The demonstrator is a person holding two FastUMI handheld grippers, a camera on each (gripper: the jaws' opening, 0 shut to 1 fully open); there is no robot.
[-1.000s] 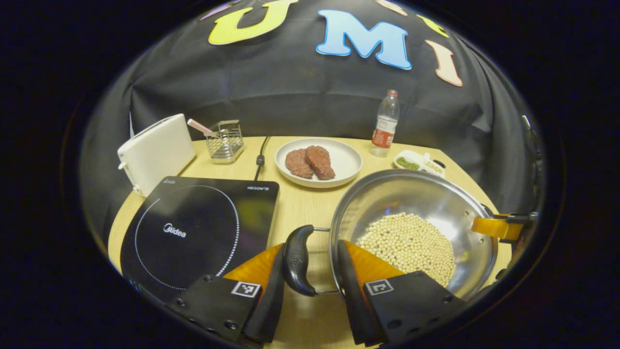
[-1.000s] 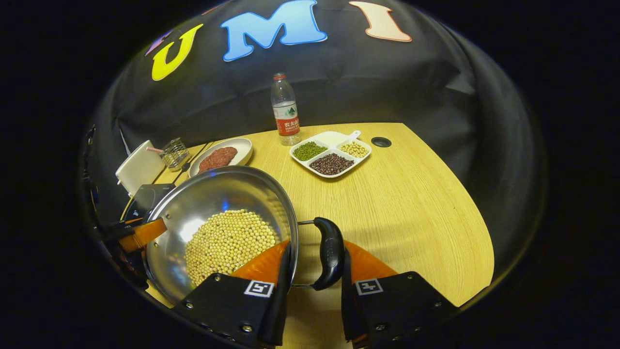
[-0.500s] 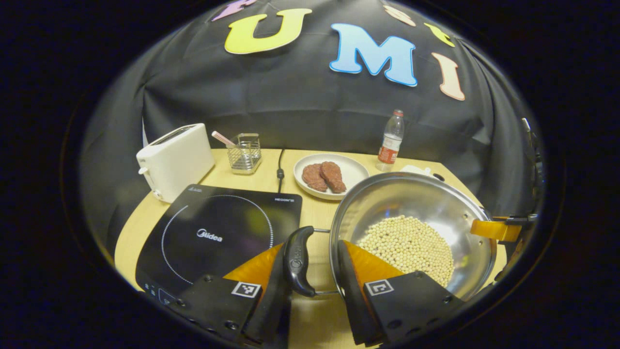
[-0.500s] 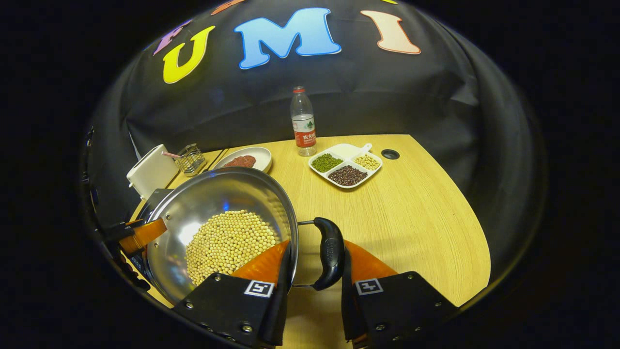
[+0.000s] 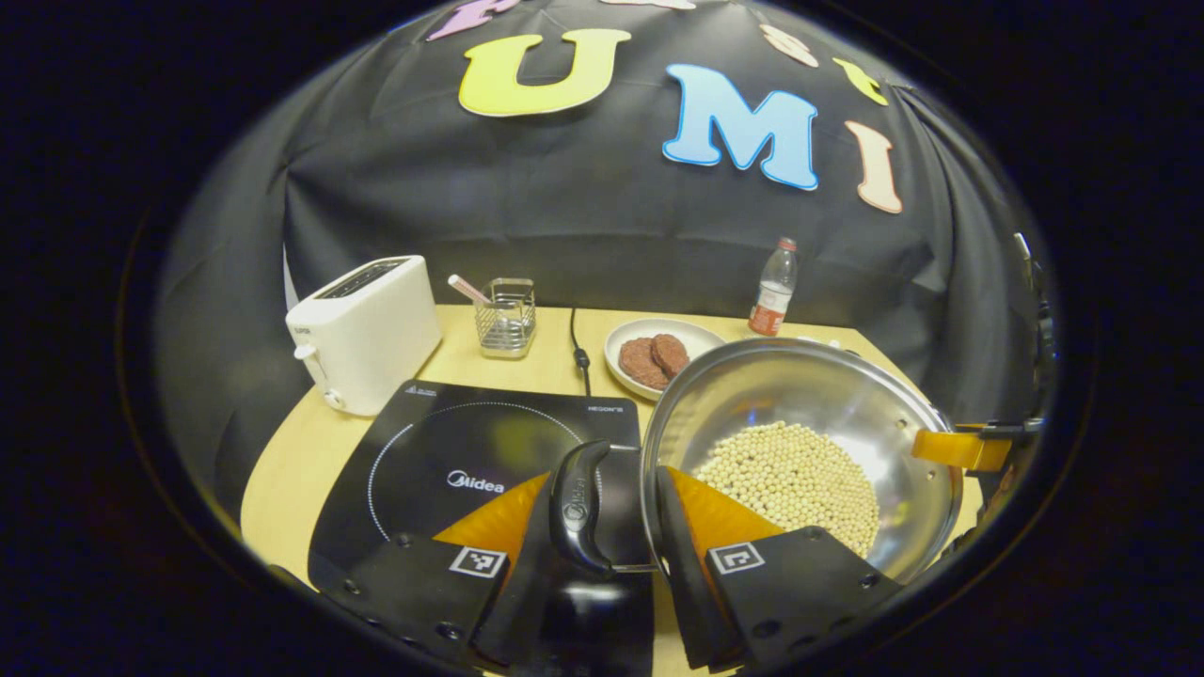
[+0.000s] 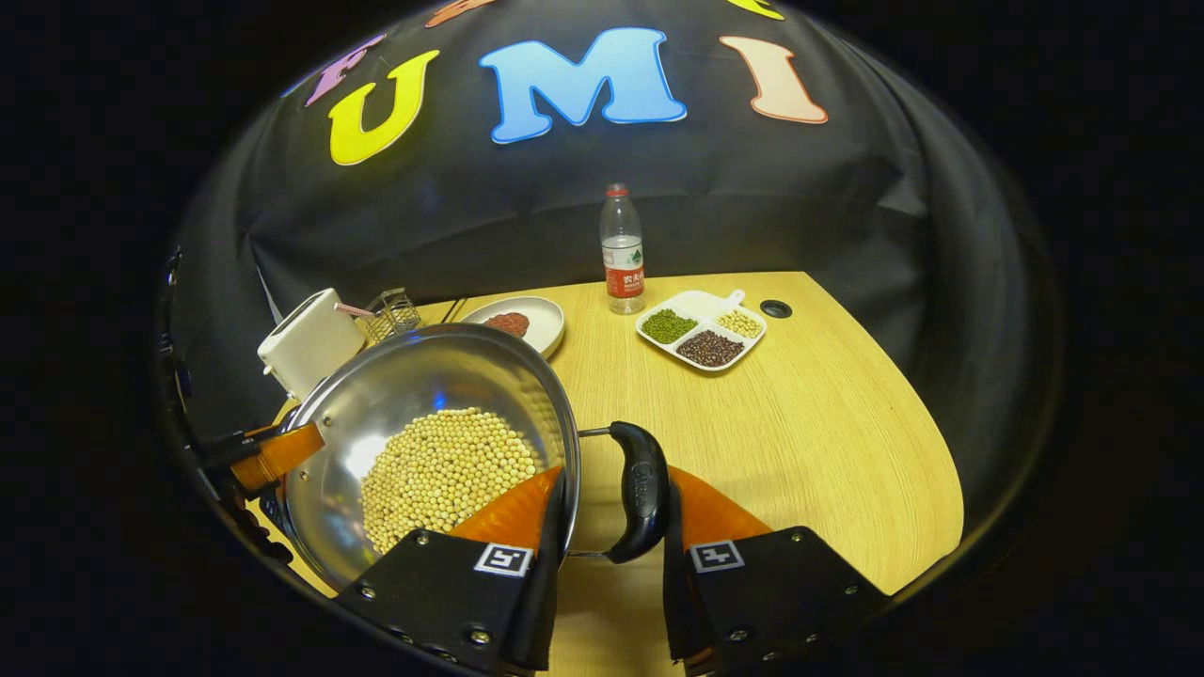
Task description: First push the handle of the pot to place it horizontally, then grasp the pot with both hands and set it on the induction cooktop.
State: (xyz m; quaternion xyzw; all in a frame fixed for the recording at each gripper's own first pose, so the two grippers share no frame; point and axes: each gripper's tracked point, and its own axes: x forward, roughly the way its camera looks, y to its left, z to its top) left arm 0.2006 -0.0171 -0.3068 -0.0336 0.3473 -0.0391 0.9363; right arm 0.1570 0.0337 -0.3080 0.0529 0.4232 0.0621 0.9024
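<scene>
Both my tools are on the pot — my left tool is clamped on the pot's left handle, one finger outside the black grip, the other against the pot wall. My right tool is clamped the same way on the right handle. In the left gripper view the right tool's orange finger shows at the pot's far rim.

The pot is held up off the surface, roughly level, with the soybeans pooled in the bottom.

Changes over the last second: the pot has travelled left toward the induction cooktop. A second ago the left handle sat over bare wood beside the cooktop; now it's over the cooktop's right edge. The pot body still sits mostly to the right of the ring. The view has also risen — toaster, wire holder, meat plate, bottle and divided bean dish all look farther off. My grip on both handles is unchanged.
</scene>
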